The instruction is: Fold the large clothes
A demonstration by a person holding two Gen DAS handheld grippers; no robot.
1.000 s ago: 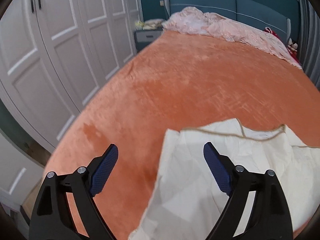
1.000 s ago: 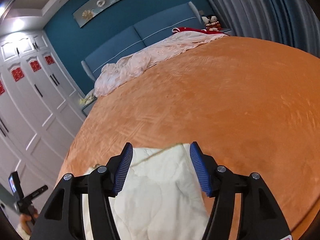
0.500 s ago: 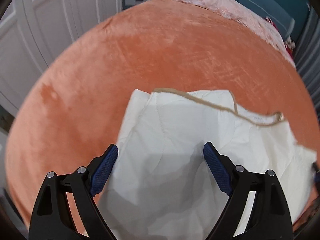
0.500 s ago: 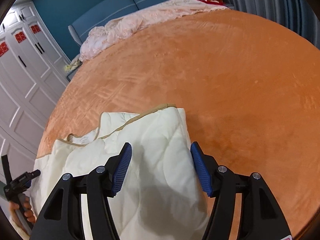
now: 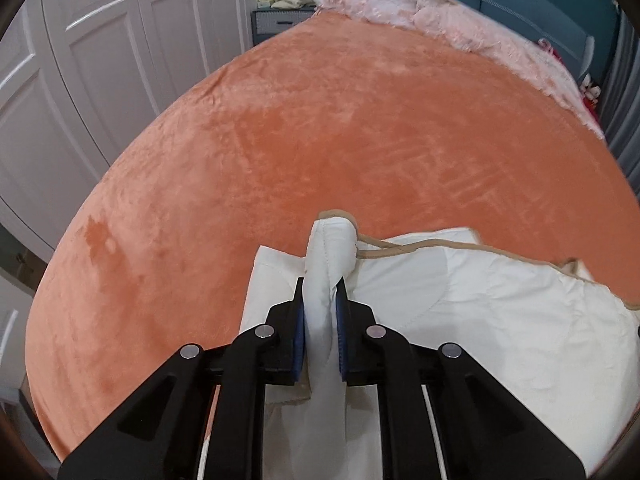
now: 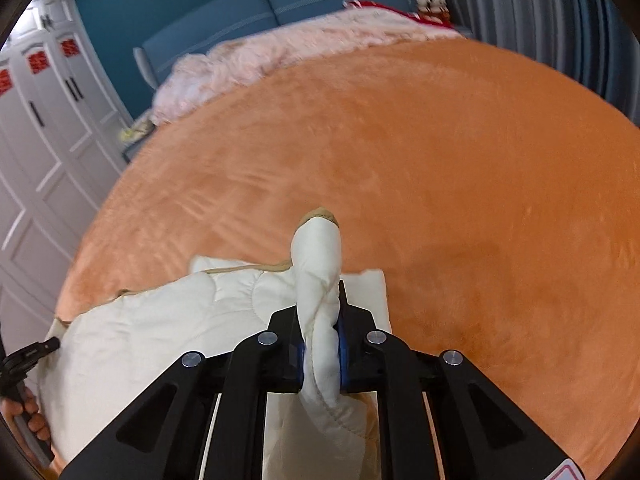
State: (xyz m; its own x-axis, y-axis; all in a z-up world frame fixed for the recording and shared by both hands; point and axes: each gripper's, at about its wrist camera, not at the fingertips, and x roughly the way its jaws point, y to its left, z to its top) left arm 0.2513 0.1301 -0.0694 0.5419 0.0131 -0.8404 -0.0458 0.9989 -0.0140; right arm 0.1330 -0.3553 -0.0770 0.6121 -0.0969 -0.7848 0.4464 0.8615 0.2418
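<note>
Cream quilted cloth (image 5: 460, 312), padded w/ a tan piped edge, lies at the near end of the orange plush bedspread (image 5: 360, 140), which serves as landmark for everything below. Cloth covers only the near strip of the bedspread; the rest of the orange surface stretches bare toward the far end.

Left gripper (image 5: 320, 292): jaws nearly closed, pinching a bunched fold of the cloth's corner on the bedspread's left side. Pinched wad sticks up past the tips, tan piping showing on top. Right gripper (image 6: 320, 320): same posture, jaws squeezed tight on a thick roll of cloth at the corner nearer the bedspread's right side. Both blue pads are mostly hidden by fabric.

Why held so, as a judgement: the 2 pinches sit at opposite corners of one edge, so the edge can be lifted level and carried over the rest for a fold. Thick padding means a lot of material has to be gathered for a secure bite, hence the bulging wads.

Beyond the bedspread's far end: a crumpled pink blanket (image 5: 440, 20) against a blue headboard (image 6: 260, 8). White wardrobe doors (image 5: 100, 60) run along the bedspread's left side; grey curtains (image 6: 540, 20) at its far right. In the right wrist view the person's left hand (image 6: 28, 420) shows at the near left edge, gripping a tool handle.
</note>
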